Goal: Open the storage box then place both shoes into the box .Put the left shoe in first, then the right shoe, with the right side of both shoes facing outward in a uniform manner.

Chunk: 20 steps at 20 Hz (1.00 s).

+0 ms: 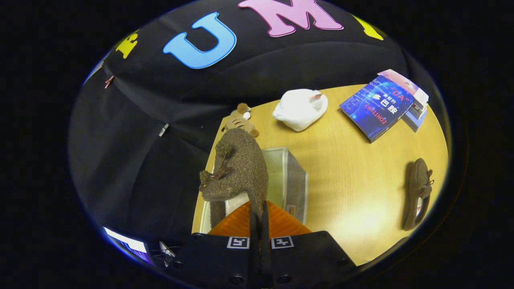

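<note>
My gripper (259,222) is shut on the rim of a brown fuzzy shoe (241,168) with a small bow. The shoe hangs lifted just ahead of the fingers, over the left part of the clear storage box (296,180). The box stands open on the wooden table (353,168), and its orange lid (283,224) lies tipped toward me, just beyond the fingers. The second brown shoe (419,192) lies on its side on the table, far off to the right of the box. The held shoe hides most of the box's inside.
Beyond the box sit a white plush toy (301,108) and a small tan plush toy (239,120) near the table's far edge. A stack of books (379,106) lies at the back right. A lit screen (126,243) glows low on the left, off the table.
</note>
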### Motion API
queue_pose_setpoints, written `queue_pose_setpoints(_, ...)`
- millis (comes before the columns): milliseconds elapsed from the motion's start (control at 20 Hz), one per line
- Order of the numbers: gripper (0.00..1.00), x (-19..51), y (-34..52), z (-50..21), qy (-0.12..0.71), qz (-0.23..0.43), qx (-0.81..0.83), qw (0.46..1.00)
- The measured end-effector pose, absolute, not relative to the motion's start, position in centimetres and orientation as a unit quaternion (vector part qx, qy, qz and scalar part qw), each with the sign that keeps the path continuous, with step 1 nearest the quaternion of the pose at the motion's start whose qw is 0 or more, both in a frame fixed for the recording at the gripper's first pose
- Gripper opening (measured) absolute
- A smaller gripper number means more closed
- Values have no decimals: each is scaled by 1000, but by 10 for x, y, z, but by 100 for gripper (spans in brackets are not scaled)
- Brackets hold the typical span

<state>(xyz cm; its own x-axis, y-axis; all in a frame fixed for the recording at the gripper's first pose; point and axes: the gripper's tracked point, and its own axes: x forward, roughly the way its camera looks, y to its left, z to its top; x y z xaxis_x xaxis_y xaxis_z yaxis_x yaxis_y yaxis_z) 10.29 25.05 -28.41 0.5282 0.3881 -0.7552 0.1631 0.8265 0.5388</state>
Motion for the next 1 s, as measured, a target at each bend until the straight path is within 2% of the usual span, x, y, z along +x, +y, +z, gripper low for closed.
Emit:
queue_pose_setpoints(700, 5, 104, 334, -357, 524, 36, 306, 794)
queue_pose_setpoints(850, 67, 110, 335, -358, 518, 32, 312, 796)
queue_pose_setpoints(900, 68, 112, 337, -358, 517, 33, 312, 796)
queue_pose_setpoints(950, 76, 112, 339, -357, 518, 35, 313, 796)
queue_pose_setpoints(1000, 79, 113, 339, -356, 518, 37, 310, 796)
